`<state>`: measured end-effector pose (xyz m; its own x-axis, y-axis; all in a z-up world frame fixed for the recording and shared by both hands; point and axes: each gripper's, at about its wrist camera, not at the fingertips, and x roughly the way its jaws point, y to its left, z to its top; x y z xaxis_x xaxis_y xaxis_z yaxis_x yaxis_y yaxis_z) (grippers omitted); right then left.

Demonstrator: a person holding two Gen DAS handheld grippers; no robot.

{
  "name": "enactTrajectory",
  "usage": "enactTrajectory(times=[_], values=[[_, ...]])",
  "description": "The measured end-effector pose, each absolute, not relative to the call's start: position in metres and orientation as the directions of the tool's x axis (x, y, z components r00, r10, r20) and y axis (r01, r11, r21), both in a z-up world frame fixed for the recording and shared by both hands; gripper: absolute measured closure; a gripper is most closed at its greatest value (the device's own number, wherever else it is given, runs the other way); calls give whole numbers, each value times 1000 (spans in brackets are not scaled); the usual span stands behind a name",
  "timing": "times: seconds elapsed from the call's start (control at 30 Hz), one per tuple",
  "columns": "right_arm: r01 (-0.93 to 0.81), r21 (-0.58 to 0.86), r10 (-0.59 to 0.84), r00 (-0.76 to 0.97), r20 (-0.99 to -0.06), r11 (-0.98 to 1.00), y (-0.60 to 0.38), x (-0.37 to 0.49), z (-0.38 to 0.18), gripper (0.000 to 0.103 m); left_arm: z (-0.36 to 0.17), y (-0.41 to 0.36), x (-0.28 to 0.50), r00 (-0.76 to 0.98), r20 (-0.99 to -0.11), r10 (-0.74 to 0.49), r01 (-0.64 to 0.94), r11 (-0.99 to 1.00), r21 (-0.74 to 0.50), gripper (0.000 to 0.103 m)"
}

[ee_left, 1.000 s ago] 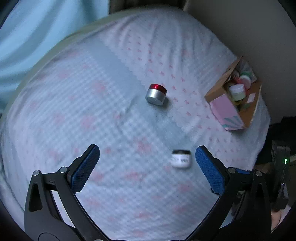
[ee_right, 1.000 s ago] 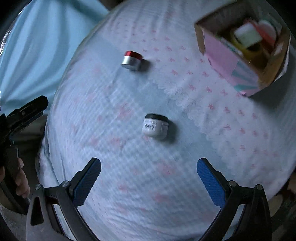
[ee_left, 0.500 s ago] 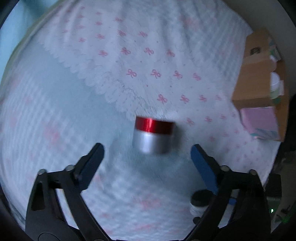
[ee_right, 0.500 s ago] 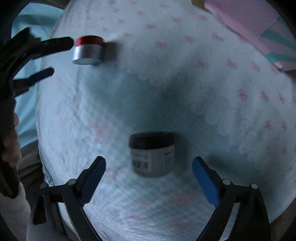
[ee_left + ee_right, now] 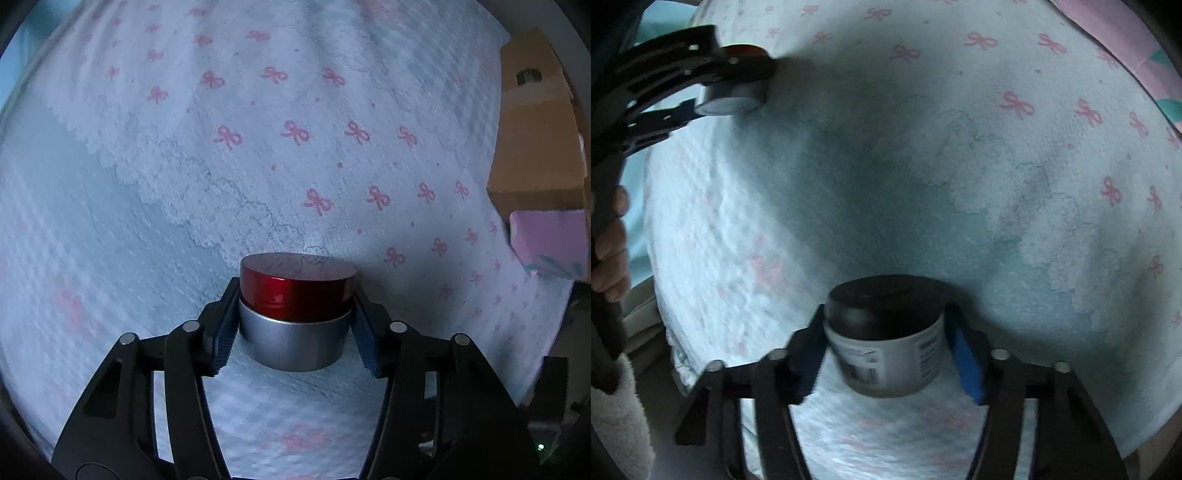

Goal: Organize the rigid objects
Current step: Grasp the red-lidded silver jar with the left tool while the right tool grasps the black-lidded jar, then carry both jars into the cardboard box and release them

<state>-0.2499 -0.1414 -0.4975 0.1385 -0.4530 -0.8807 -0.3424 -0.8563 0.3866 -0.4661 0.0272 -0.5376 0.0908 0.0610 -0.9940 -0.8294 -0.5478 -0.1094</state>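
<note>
A silver jar with a red lid stands on the bow-print blanket. My left gripper is closing on it from above, both blue pads pressed against its sides. The right wrist view shows the same silver jar at the upper left, inside the left gripper. A white jar with a black lid and a barcode label sits between the fingers of my right gripper. Those jaws are closing too, with the pads touching the jar at its lid.
An open cardboard box with a pink patterned side stands at the blanket's right edge; its pink wall shows at the right view's top. A hand and fluffy white sleeve are at the left. The blanket drops off near the grippers.
Both grippers came down over their jars and closed from wide open onto them. The left one travelled across the blanket to the red-lidded jar.
</note>
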Motion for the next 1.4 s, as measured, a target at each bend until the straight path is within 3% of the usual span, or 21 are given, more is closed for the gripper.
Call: enactTrajectory(times=[0.2, 0.4, 0.63, 1.4], values=[[-368, 408, -476, 113, -872, -835, -137, -246, -497, 49, -531, 31, -451, 50, -997, 58, -837, -542, -74, 52], [-210, 380, -401, 67, -914, -901, -140, -241, -474, 49, -508, 28, -436, 43, -994, 104, -820, -564, -94, 52], [-170, 375, -382, 3, -924, -911, -124, -235, -443, 49, -454, 26, -397, 10, -982, 190, -797, -591, -122, 52], [-78, 346, -315, -262, -912, -935, 3, -169, -250, 50, -255, -21, -270, -135, -877, 460, -746, -630, -215, 52]])
